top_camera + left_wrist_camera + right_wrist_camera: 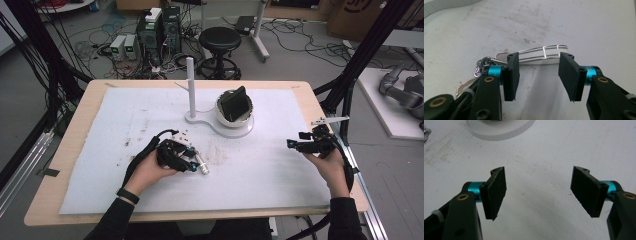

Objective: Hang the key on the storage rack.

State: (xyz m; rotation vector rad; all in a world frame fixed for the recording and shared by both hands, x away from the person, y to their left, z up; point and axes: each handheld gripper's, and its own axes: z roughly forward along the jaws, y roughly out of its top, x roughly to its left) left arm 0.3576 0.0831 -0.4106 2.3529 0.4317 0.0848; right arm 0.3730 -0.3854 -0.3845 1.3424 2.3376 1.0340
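Observation:
A white keychain strap (541, 53) with silver stripes and a silver clasp (482, 65) lies on the white mat. My left gripper (539, 75) reaches down over it, and its two black pads meet the strap at its two ends, holding it lengthwise at the fingertips. From above, the left gripper (189, 161) sits left of the mat's centre with the silver end of the keychain (204, 169) poking out to its right. My right gripper (294, 145) rests at the mat's right side. Its jaws (539, 192) stand wide apart over bare mat, with nothing between them.
A white stand with an upright post (190, 85) and a round base (222, 131) sits at the mat's middle back, carrying a white bowl (223, 114) with a dark flat object (235, 104) in it. The base's edge (499, 131) lies ahead of the right gripper. The mat (270, 165) shows dirt smudges.

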